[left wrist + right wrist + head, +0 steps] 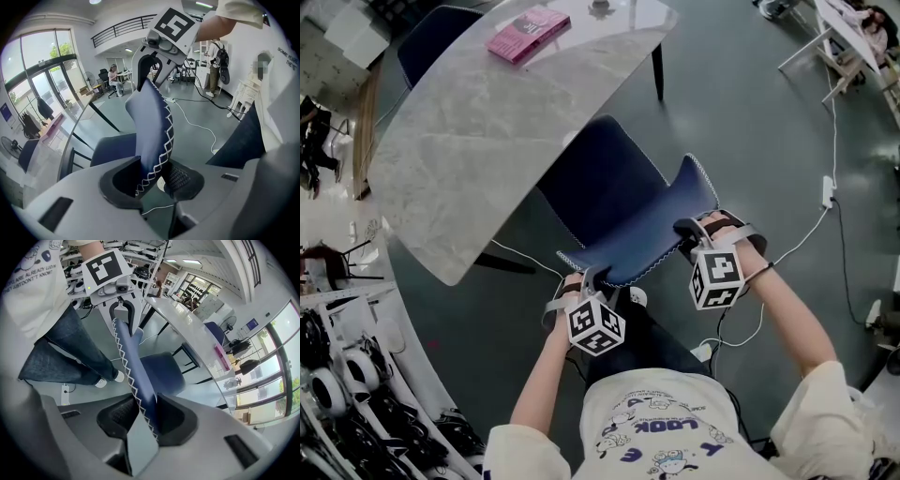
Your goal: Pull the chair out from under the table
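Note:
A dark blue chair with white zigzag stitching has its seat (595, 183) partly under the grey marble table (487, 122). Its backrest (647, 230) faces the person. My left gripper (589, 279) is shut on the backrest's left top edge, and my right gripper (692, 230) is shut on its right top edge. In the left gripper view the stitched edge (150, 126) runs down between the left gripper's (152, 180) pads, with the right gripper (152, 61) clamped further along. The right gripper view shows the backrest (129, 357) pinched in the right gripper (143, 416), the left gripper (123, 305) beyond.
A pink book (528, 34) lies on the far part of the table. A second dark chair (431, 37) stands at the table's far left. A white cable and power strip (828, 192) lie on the floor at the right. Shelves of equipment (337, 375) fill the left.

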A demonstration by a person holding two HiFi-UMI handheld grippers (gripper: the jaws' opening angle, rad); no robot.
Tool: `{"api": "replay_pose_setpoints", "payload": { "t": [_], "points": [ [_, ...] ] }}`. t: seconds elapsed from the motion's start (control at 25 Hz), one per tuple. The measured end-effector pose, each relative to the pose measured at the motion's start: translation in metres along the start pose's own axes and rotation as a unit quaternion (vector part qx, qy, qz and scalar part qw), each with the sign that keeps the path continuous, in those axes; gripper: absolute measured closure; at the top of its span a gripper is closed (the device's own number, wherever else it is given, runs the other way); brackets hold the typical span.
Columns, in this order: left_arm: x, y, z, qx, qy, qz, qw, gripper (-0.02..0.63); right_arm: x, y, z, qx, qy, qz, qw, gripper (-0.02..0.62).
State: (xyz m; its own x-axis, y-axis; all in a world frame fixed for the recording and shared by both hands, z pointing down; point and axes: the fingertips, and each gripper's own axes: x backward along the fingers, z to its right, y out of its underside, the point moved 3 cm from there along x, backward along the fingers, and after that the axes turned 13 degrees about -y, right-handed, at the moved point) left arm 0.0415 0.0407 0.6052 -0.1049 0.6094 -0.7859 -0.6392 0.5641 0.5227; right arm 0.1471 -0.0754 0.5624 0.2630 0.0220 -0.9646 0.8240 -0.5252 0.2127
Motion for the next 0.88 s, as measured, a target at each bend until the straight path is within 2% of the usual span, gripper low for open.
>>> {"api": "replay_pose_setpoints", "payload": {
  "t": [0.88],
  "points": [
    [0.037,0.036,0.043,-0.039,0.02,0.001,0.999,0.456,0.002,-0.027,-0.073,-0.032,-0.011,-0.01,0.999,0.476]
  ]
}}
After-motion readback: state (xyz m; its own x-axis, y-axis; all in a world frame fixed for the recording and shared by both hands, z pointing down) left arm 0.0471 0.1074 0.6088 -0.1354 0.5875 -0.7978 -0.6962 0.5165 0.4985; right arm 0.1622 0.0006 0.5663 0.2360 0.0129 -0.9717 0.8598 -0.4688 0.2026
